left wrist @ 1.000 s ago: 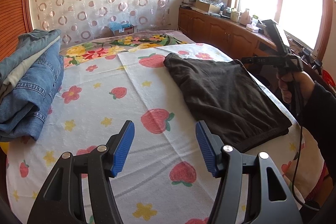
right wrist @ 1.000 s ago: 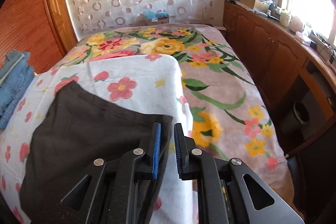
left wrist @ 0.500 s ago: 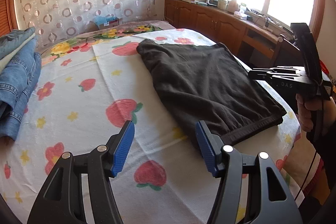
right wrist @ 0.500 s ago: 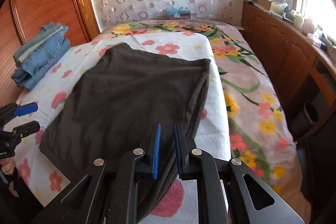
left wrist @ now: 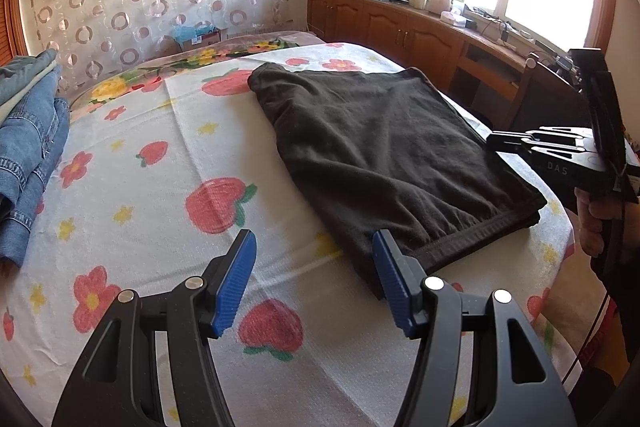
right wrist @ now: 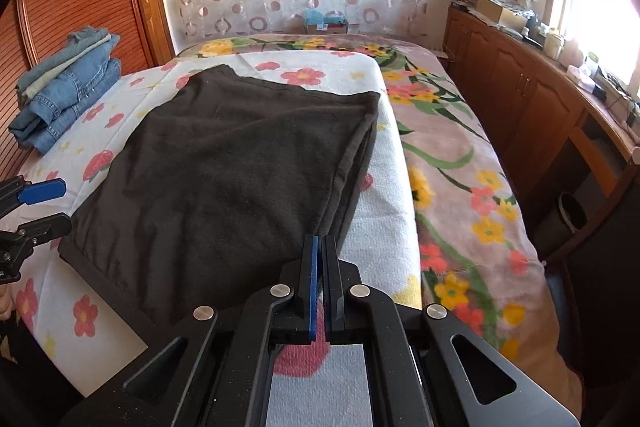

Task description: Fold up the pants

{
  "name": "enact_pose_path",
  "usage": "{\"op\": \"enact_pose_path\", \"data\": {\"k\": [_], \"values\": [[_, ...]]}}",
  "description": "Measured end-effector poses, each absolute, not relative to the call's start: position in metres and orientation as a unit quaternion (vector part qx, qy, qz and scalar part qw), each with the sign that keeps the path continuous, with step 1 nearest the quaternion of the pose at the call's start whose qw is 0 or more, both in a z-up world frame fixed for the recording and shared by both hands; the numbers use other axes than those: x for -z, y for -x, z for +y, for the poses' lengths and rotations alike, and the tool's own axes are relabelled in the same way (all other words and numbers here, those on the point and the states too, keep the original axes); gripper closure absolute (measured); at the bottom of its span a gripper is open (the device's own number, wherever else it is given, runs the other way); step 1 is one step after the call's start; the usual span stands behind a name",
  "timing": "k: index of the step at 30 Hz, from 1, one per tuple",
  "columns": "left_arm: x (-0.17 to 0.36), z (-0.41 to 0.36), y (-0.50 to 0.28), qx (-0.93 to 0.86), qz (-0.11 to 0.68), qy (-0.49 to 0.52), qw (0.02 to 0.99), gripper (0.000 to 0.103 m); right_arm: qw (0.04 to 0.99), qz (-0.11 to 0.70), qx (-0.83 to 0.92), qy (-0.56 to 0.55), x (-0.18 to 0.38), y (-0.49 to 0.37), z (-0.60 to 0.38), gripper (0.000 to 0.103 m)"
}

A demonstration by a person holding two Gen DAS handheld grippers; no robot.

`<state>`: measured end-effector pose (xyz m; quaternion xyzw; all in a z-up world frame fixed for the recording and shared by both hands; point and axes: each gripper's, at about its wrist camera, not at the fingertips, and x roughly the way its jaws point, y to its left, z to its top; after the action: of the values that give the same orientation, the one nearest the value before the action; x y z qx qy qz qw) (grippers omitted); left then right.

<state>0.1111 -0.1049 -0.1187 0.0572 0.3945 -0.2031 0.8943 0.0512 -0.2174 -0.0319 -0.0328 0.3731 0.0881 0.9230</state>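
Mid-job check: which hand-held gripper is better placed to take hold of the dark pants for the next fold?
Probably left. The left hand-held gripper is open, with the waistband corner of the dark pants right at its inner finger. The right hand-held gripper is shut beside the pants' edge and must open first.

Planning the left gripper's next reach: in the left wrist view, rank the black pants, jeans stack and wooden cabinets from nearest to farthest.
From the left gripper:
1. black pants, just ahead right.
2. jeans stack, far left on the bed.
3. wooden cabinets, beyond the bed, right wall.
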Motion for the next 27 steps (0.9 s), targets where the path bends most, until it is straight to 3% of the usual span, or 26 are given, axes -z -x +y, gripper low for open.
{"op": "enact_pose_path", "data": {"k": [7, 11, 13, 27], "values": [[0.116, -0.108, -0.110, 0.208, 0.390, -0.058, 0.895, 0.041, 0.927, 0.360, -0.107, 0.010, 0.026, -0.034, -0.222, 0.099], [0.114, -0.113, -0.109, 0.214, 0.388, -0.062, 0.894, 0.041, 0.927, 0.357, -0.112, 0.003, 0.026, -0.021, -0.220, 0.078], [0.116, -0.115, -0.110, 0.214, 0.390, -0.064, 0.894, 0.041, 0.927, 0.357, -0.114, 0.003, 0.027, -0.014, -0.217, 0.073], [0.134, -0.114, -0.111, 0.211, 0.417, -0.060, 0.882, 0.039, 0.920, 0.377, -0.106, -0.018, 0.047, 0.014, -0.219, 0.072]]}}
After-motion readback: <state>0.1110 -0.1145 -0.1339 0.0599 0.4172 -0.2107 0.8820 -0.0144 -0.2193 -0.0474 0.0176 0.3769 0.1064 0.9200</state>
